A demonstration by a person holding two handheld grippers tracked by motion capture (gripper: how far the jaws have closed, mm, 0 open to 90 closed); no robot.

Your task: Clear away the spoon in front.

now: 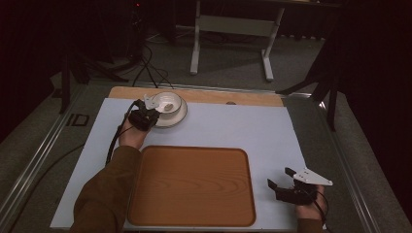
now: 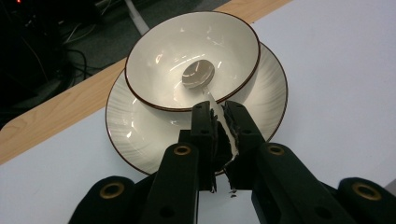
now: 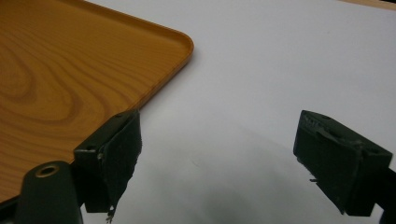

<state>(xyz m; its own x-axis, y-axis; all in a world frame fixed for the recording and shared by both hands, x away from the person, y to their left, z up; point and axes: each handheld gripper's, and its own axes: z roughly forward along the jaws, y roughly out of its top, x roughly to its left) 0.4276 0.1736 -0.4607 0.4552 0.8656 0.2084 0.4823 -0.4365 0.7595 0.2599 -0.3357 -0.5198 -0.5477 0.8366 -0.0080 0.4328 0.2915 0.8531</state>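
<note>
A white bowl [image 2: 154, 60] with a dark rim stands on a matching white plate [image 2: 130, 126] at the far left of the table. A white spoon [image 2: 198, 73] lies in the bowl, its handle leaning out over the near rim. My left gripper [image 2: 218, 109] is shut on that handle, the pads pressing it from both sides. In the high view the left gripper [image 1: 145, 114] sits just left of the bowl [image 1: 167, 103]. My right gripper [image 1: 279, 177] rests open at the near right, nothing between its jaws, and in its own view the right gripper [image 3: 219, 135] hovers low over the white mat.
A wooden tray [image 1: 192, 184] lies bare at the near middle; its rounded corner [image 3: 182, 42] is close to the right gripper's left jaw. A white mat [image 1: 243, 131] covers the table, with a wooden strip [image 1: 218, 96] along the far edge. A stand and cables are on the floor beyond.
</note>
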